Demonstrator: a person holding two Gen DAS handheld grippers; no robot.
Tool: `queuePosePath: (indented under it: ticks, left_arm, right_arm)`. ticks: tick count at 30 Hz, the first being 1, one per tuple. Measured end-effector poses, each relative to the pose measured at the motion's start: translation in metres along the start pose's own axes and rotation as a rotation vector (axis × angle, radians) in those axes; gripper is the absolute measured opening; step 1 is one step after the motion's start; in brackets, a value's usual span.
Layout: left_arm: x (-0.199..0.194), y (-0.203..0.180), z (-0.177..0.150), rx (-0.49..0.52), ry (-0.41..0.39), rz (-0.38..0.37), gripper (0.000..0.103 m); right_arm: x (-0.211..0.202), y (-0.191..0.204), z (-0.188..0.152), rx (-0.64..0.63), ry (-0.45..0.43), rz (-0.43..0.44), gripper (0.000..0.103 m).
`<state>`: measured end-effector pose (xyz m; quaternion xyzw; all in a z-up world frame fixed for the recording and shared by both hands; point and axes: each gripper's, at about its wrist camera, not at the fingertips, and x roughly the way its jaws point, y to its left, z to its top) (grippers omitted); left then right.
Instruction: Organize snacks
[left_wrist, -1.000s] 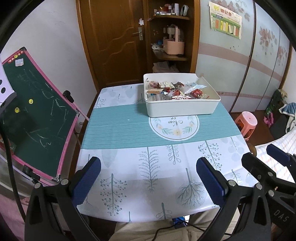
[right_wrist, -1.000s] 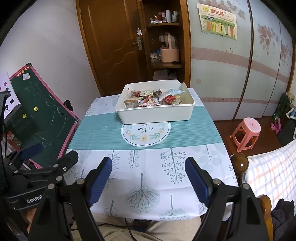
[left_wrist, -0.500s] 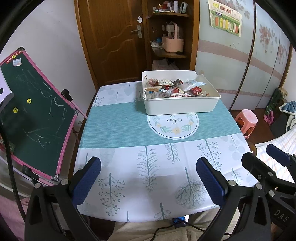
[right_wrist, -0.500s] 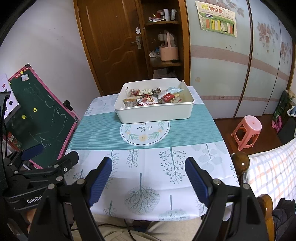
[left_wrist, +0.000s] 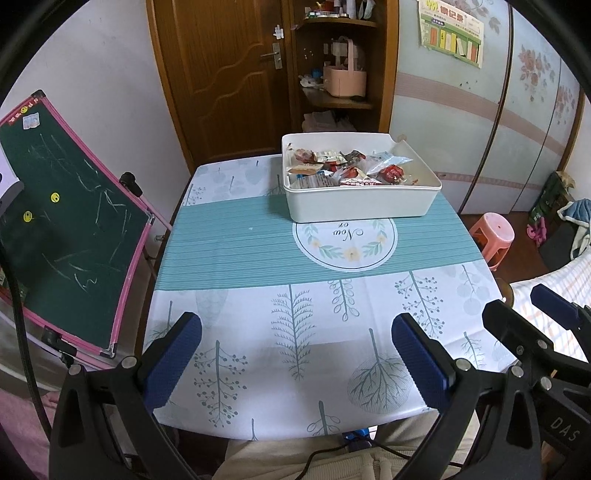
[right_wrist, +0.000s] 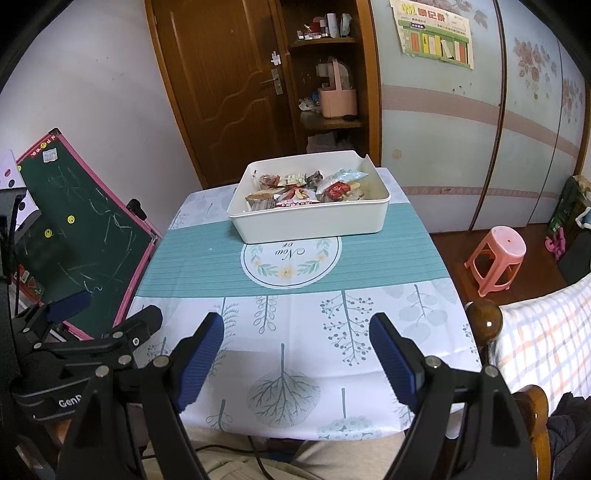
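While snacks (left_wrist: 347, 168) fill bin (left_wrist: 354, 208), chalkboard (left_wrist: 62, 221) flanks table (left_wrist: 229, 254).

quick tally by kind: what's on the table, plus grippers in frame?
White bin: 1
Snack pile in the bin: 1, packets overlap too much to count
Grippers: 2, left gripper and right gripper, both open, empty
Total: 4

Black, silver-screwed frames with ribbed blue pads are seen on the left gripper (left_wrist: 295, 354) and right gripper (right_wrist: 297, 354); beige trousers (left_wrist: 314, 461) are worn.
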<state>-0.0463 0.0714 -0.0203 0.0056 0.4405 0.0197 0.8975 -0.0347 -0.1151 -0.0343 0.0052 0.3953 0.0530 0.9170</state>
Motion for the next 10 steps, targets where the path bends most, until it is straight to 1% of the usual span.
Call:
queuePosePath:
  ticks: [10]
  left_arm:
    - [0.0011,0.0014,-0.0005,0.0,0.005,-0.001,0.102]
  right_arm:
    - [0.0029,0.0027,-0.003,0.013,0.013,0.009,0.082]
